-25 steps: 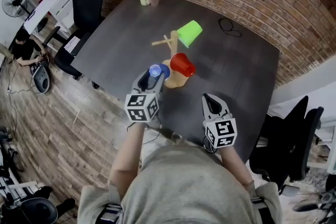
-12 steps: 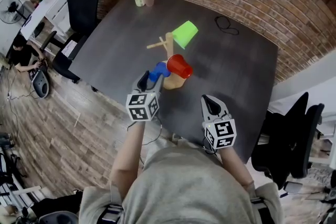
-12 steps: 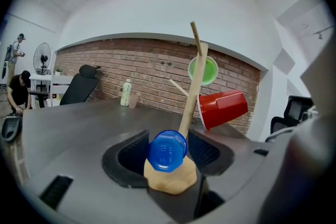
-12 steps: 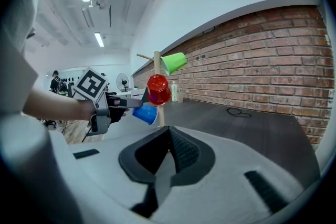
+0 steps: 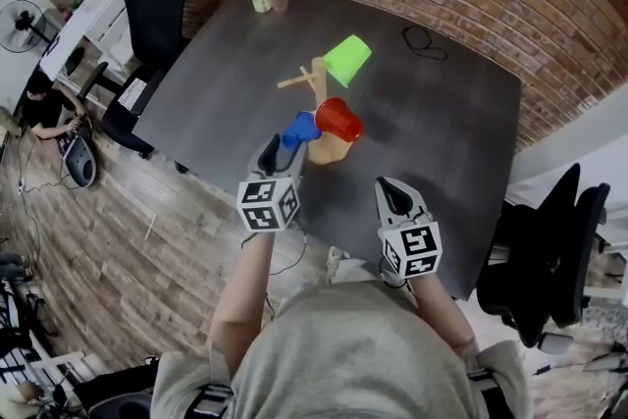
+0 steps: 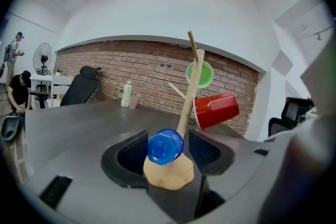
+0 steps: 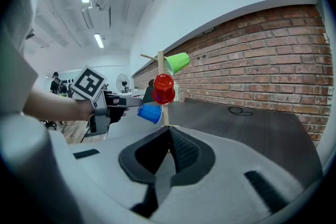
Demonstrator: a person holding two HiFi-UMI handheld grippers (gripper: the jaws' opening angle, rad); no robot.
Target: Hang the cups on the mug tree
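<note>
Left hand-held gripper (image 5: 270,152) sits at about 8 o'clock from the tan base of the pale wooden mug tree (image 5: 329,150), pointing up toward it. Its jaws stand apart, released. The small blue plastic cup (image 5: 299,128) lies just ahead of them and in line with the gap, bottom toward the gripper, with clear space on either side. That cup appears to hang tilted on a low peg at about 10 o'clock from the base.

At about 1 o'clock from the base, the red plastic cup (image 5: 340,120) hangs on its side from another peg. Further up, near 12 o'clock, the bright green plastic cup (image 5: 349,60) sits on the top branch. All three cups look hung, so the job seems close to done.

Right hand-held gripper (image 5: 392,196) rests low at about 4 o'clock from the base, well apart from the tree. It is clenched on nothing, pads together.

The main risk comes from the left jaws flanking the blue cup. If they back away with any sideways drift, a pad could catch the cup's wall and drag it off its peg onto the dark grey worktop (image 5: 442,142). The tree looks light and loaded toward one side, so a nudge to the stem or base could rock it and shake the red cup loose as well.
</note>
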